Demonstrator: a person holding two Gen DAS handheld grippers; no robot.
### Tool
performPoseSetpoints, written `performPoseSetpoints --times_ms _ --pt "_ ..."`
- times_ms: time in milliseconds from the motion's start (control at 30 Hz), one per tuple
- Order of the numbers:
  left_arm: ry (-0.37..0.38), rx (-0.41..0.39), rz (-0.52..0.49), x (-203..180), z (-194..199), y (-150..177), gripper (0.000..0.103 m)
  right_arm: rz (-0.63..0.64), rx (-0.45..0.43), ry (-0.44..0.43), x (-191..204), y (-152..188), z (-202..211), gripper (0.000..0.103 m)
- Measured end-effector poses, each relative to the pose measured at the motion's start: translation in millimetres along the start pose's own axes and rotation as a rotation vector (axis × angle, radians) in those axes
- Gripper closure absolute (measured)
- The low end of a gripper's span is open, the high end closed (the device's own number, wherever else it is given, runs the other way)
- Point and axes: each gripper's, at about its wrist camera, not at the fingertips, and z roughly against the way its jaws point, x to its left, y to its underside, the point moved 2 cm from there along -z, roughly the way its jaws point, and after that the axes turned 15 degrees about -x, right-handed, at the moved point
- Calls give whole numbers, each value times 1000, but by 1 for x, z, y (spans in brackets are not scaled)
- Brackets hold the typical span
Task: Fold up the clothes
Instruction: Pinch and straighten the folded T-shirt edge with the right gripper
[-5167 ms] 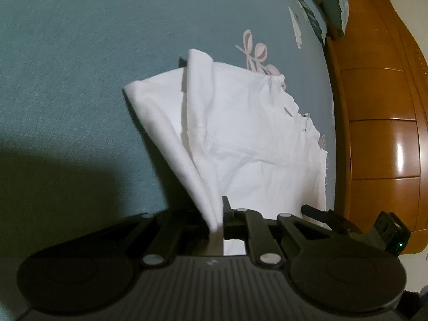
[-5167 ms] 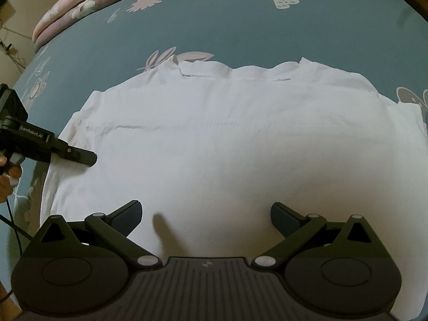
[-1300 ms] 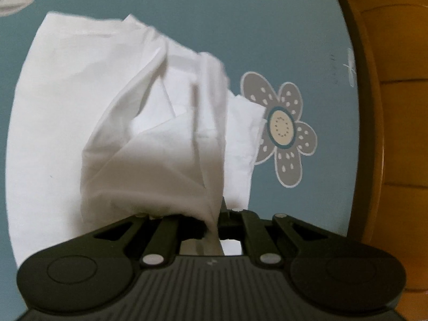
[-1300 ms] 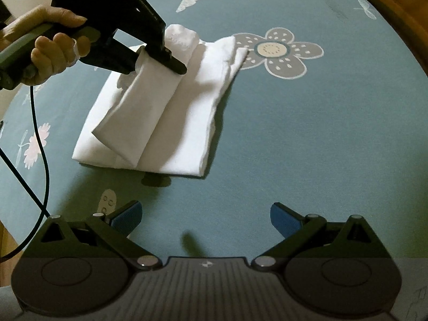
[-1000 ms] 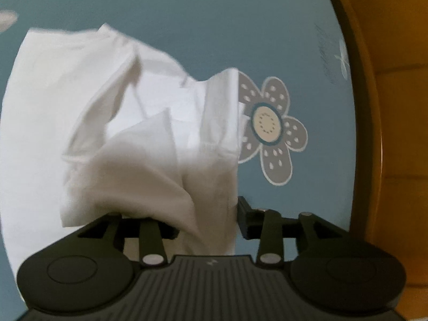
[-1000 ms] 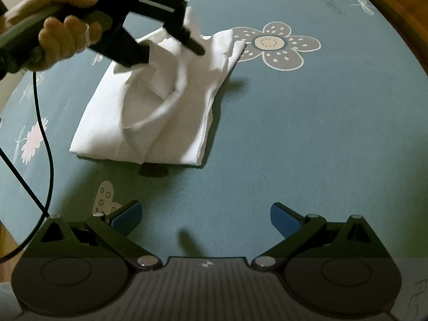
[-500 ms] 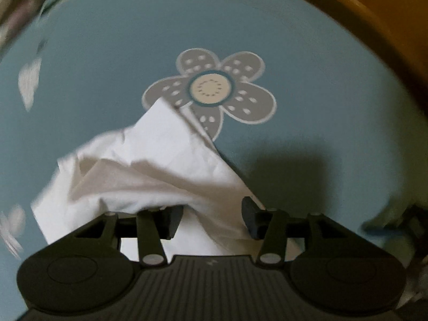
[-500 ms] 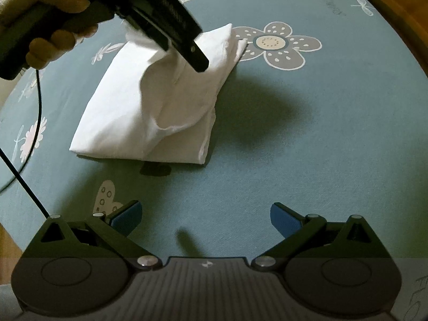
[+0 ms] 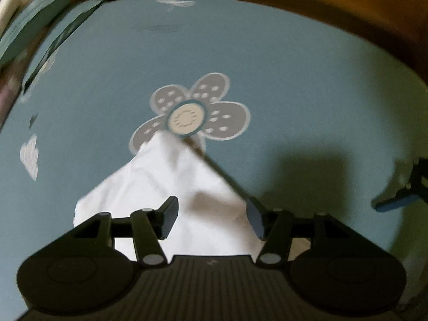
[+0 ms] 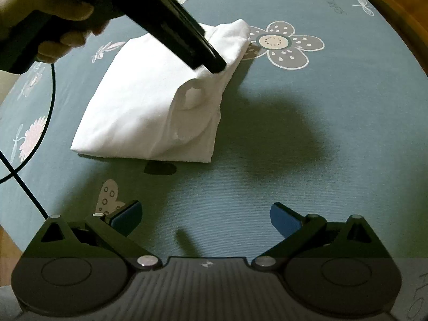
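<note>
Left wrist view. The left gripper (image 9: 211, 216) points steeply down over the folded white cotton garment (image 9: 171, 176), which lies on the teal bedsheet with printed flowers (image 9: 281, 67). Its jaws are opening, and the pads stand clear on either side of the cloth with nothing pressed between them. The far corner of the garment reaches the grey five-petal flower print (image 9: 191, 115). To do the release well, let the jaws part fully before lifting, then draw the tool straight up so that no pad catches the top layer and drags the fold open. A dark blue fingertip of the right gripper (image 9: 396, 202) shows at the right edge, well apart from the cloth. The orange wooden bed frame (image 9: 347, 8) curves along the far side.

Right wrist view. The right gripper (image 10: 206, 218) hovers above bare sheet on the near side of the garment, its jaws wide apart and empty. The person's hand (image 10: 50, 24) grips the handle of the left gripper at the upper left; the black tool slants down to the right, and its tip sits over the far right part of the garment. A loose flap bulges on the right side of the folded stack, so the pile likely needs a light press to flatten it. A black cable (image 10: 32, 160) trails down the left edge.
</note>
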Motion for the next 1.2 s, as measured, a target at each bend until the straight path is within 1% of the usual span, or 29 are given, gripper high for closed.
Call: performPoseSetpoints --times_ms 67,133,167,200,233,267,300,333,433,467,533,567,600,633,667,767,867,933,1000,1100,1133,1200 --pt "-6 -22 66 18 12 13 45 2 -11 -1 2 -3 2 0" --pt "-19 -43 128 35 23 28 44 2 -22 -1 3 -7 4 6" --pt "-32 -44 154 41 27 36 41 3 -28 -2 4 -9 5 18" --pt "-48 -43 180 49 31 45 40 -18 -34 -9 4 -12 6 27" --pt "-67 -38 207 56 37 54 40 -55 -45 -25 2 -15 6 29" --pt "-82 -34 236 62 41 64 40 -96 -58 -43 1 -19 7 35" --pt "-93 -32 268 67 45 74 40 -141 -69 -61 -1 -23 6 39" --pt "-103 -30 300 72 48 83 40 -188 -80 -79 -2 -27 4 40" --pt "-94 -29 409 80 56 107 40 -338 -103 -136 -5 -37 -5 42" --pt "-89 -30 435 81 56 114 40 -378 -102 -137 -5 -38 -11 43" --pt "-79 -19 459 78 55 124 40 -443 -91 -122 -5 -39 -23 50" --pt "-77 -15 461 76 54 128 40 -472 -82 -113 -5 -39 -28 61" --pt "-75 -10 462 75 52 132 40 -443 -49 -117 -5 -38 -33 80" --pt "-72 -11 461 75 50 134 40 -394 -7 -125 -3 -37 -36 90" --pt "-67 -15 461 74 49 137 40 -370 10 -113 -2 -36 -38 94" --pt "-54 -25 457 75 46 143 37 -329 52 -65 -3 -31 -45 94" --pt "-54 -18 422 75 45 146 37 -326 92 -27 -6 -23 -52 93" --pt "-57 -23 400 77 50 146 37 -290 89 -4 0 -27 -50 88" --pt "-46 -48 383 77 56 147 37 -244 68 20 8 -36 -43 85" --pt "-10 -97 328 73 65 149 37 -162 -9 29 25 -56 -36 83" --pt "2 -101 319 72 65 151 37 -134 -36 29 30 -63 -35 82" --pt "26 -84 316 72 58 155 37 -101 -77 0 53 -80 -43 77"
